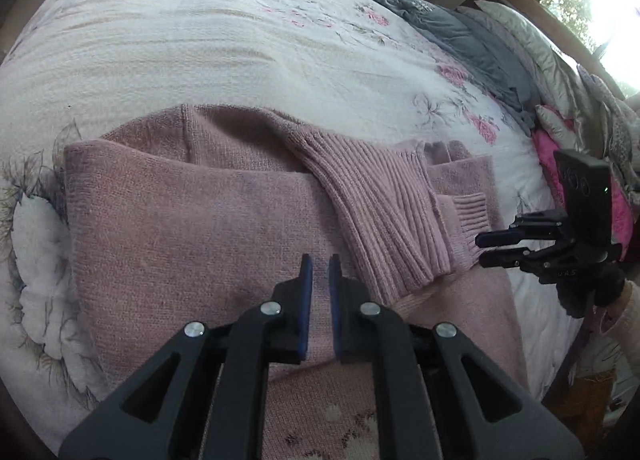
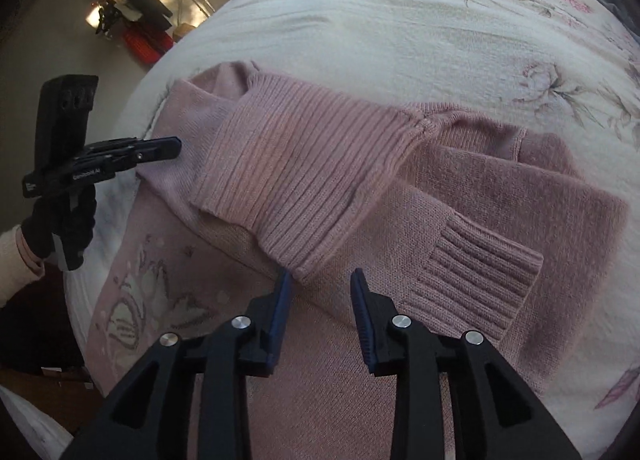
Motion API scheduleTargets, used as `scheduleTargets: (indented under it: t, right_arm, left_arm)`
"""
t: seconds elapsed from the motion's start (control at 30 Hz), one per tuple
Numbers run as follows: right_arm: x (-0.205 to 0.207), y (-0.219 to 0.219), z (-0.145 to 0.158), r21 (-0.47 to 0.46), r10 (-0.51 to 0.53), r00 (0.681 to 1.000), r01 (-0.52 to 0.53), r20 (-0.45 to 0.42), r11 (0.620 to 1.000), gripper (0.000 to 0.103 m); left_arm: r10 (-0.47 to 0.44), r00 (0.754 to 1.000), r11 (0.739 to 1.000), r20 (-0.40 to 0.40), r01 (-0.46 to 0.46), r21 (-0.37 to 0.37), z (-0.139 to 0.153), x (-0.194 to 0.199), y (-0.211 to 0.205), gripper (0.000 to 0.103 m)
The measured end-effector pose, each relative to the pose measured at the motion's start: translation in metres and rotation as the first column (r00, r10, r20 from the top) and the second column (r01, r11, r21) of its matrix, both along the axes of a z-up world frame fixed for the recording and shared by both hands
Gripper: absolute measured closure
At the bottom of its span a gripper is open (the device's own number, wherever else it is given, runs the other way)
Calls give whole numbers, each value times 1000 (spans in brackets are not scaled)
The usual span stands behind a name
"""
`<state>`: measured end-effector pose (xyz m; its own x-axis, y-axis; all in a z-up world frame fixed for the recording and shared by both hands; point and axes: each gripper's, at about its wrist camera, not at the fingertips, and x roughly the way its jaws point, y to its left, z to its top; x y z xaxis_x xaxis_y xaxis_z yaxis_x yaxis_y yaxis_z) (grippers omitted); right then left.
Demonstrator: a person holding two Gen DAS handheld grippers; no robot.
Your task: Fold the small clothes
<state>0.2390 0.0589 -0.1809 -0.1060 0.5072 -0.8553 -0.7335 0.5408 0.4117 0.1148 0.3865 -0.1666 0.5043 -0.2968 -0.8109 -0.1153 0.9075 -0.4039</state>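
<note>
Now the soft pink knitted sweater [image 1: 192, 212] lies folded on the white flowery bedspread [image 1: 200, 40]. Left gripper [image 1: 319, 260] jaws are narrow, holding nothing. Right gripper [image 2: 320, 276] jaws are wide, holding nothing.

free: bare quilt [image 1: 200, 40] beyond sweater [image 1: 180, 220] | blocked: pillows [image 1: 520, 44] at right edge

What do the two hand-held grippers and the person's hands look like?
Each hand-held gripper, left and right, is black plastic with blue ribbed pads and silver rivets. Both hands wear black gloves under pale sleeves.
</note>
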Motion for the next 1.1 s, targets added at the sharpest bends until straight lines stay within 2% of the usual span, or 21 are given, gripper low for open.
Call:
scheduleTargets:
  t: [0.07, 0.1, 0.17, 0.27, 0.33, 0.37, 0.4, 0.43, 0.5, 0.53, 0.6, 0.7, 0.77, 0.9, 0.97, 1.03, 1.1]
  right_arm:
    - [16, -8, 5, 61, -75, 996, 78, -52, 995, 63]
    - [26, -10, 7, 85, -118, 990, 124, -72, 989, 58]
    - [49, -7, 4, 113, -183, 977, 196, -113, 974, 52]
    - [82, 5, -17, 101, -267, 942, 292, -204, 951, 47]
    - [95, 14, -37, 37, -320, 922, 336, -218, 941, 46]
    - [99, 18, -46, 31, -326, 913, 343, -247, 939, 48]
    - [102, 22, -52, 36, -328, 905, 350, -270, 936, 58]
    - [104, 26, -55, 40, -324, 903, 349, -281, 936, 72]
    - [109, 34, -51, 29, -325, 915, 341, -239, 940, 88]
    - [113, 36, -46, 30, -332, 920, 345, -208, 938, 91]
    - [122, 36, -36, 52, -352, 923, 363, -158, 930, 91]
    - [127, 40, -35, 34, -347, 929, 354, -130, 935, 91]
    - [121, 43, -36, 10, -326, 939, 329, -107, 944, 88]
    - [97, 23, -18, 60, -335, 933, 345, -130, 937, 59]
    - [79, 13, -15, 66, -315, 938, 327, -145, 943, 58]
    - [62, 11, -21, 33, -304, 940, 312, -156, 949, 59]
    - [50, 10, -33, -25, -299, 944, 298, -137, 954, 64]
  left_arm:
    - [21, 1000, 999, 17, -21, -29, 9, 12, 6, 89]
    - [27, 999, 999, 17, -27, -38, 11, 22, 8, 82]
    - [32, 999, 997, -20, -33, -63, 7, 44, 8, 74]
    - [71, 989, 995, -133, -79, -57, -17, 75, 6, 74]
    - [95, 984, 993, -153, -105, -59, -30, 87, 4, 76]
    - [98, 984, 991, -149, -110, -72, -32, 92, 2, 81]
    - [101, 984, 991, -144, -113, -78, -33, 96, 0, 86]
    - [110, 984, 990, -143, -121, -71, -32, 100, -2, 87]
    - [128, 985, 988, -116, -137, -76, -30, 102, -3, 96]
    - [138, 986, 986, -93, -146, -80, -27, 102, 0, 96]
    - [161, 985, 985, -55, -164, -52, -23, 100, 4, 96]
    - [173, 981, 983, -89, -178, -55, -35, 98, 9, 96]
    - [170, 981, 982, -92, -176, -62, -36, 93, 8, 95]
    - [169, 983, 982, -76, -174, -69, -21, 70, 3, 86]
    - [150, 986, 986, -72, -154, -56, -17, 57, -5, 85]
    - [128, 989, 990, -74, -132, -53, -16, 47, -16, 83]
    - [116, 988, 993, -105, -117, 4, -24, 43, -28, 84]
